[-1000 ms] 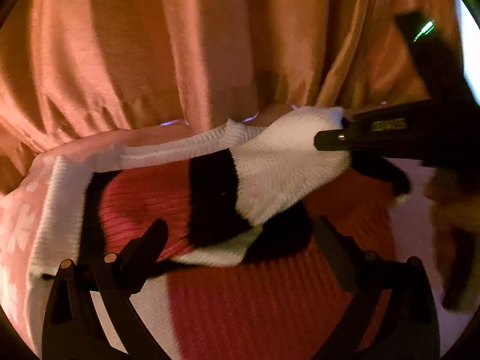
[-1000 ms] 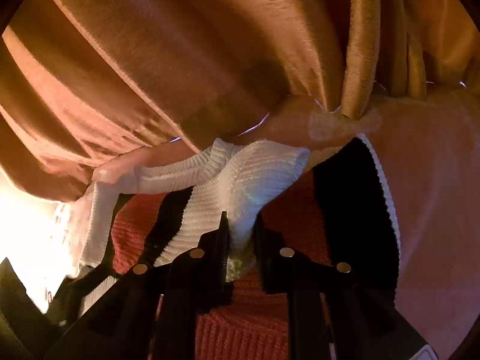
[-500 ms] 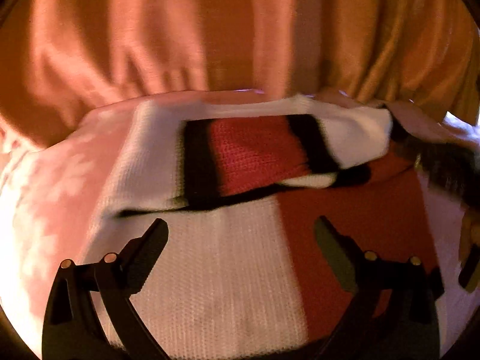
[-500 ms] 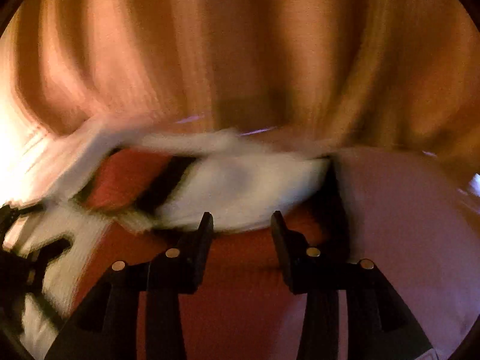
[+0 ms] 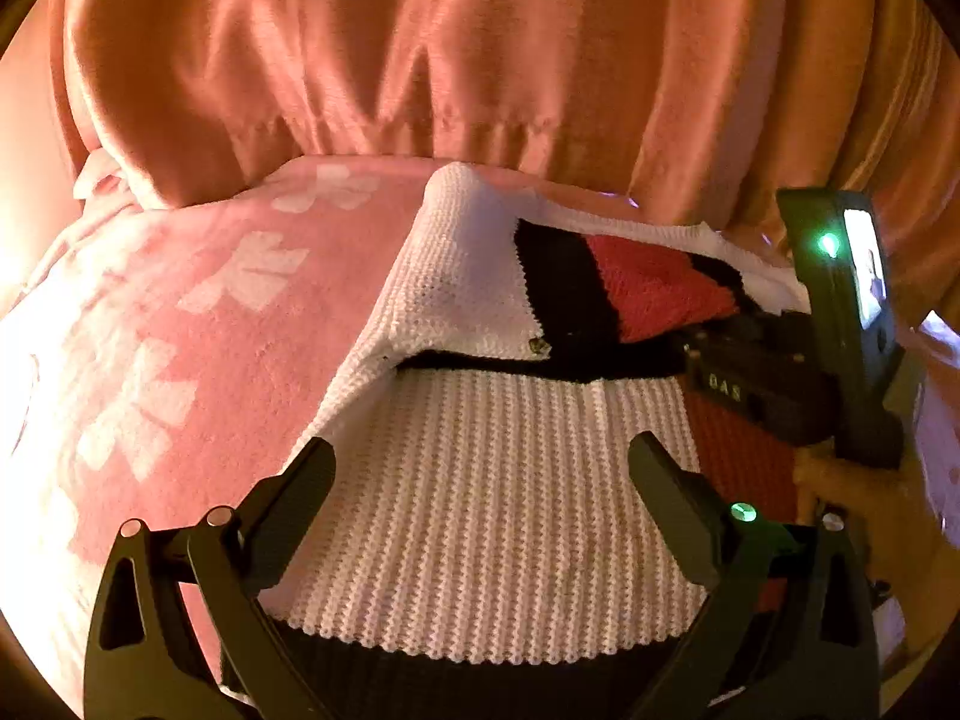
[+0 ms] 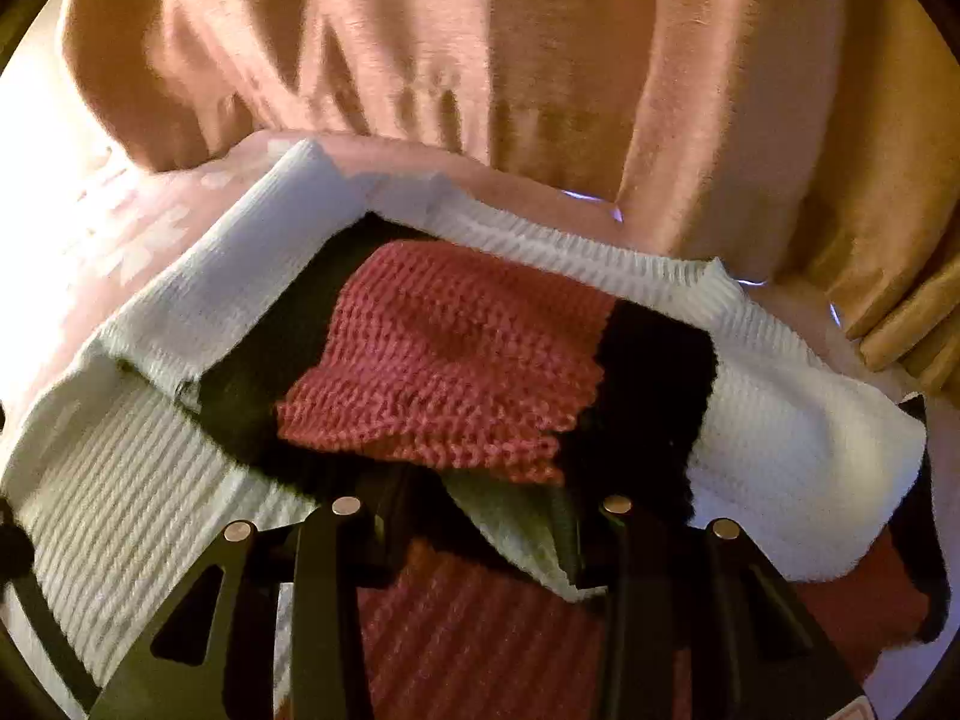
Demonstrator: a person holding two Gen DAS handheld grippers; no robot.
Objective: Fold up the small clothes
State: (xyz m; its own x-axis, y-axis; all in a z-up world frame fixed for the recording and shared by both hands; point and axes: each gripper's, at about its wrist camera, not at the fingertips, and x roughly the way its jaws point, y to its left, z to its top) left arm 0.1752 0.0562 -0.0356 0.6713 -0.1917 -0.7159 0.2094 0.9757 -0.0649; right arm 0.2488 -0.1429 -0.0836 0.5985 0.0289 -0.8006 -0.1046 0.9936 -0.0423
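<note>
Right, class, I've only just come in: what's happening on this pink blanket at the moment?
A person holding a tool in each hand is folding a small knitted sweater, white, black and red, on a pink blanket in front of an orange curtain. The top part is already folded over the body. The left tool hangs open above the white panel, gripping nothing. The right tool has just been opening, and its fingers sit under the folded flap's edge.

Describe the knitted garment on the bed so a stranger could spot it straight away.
On the pink blanket with white flower prints, before the orange curtain, lies a ribbed knit sweater in white, black and red blocks. Its far part is folded back over itself; nothing else there is knitted.
</note>
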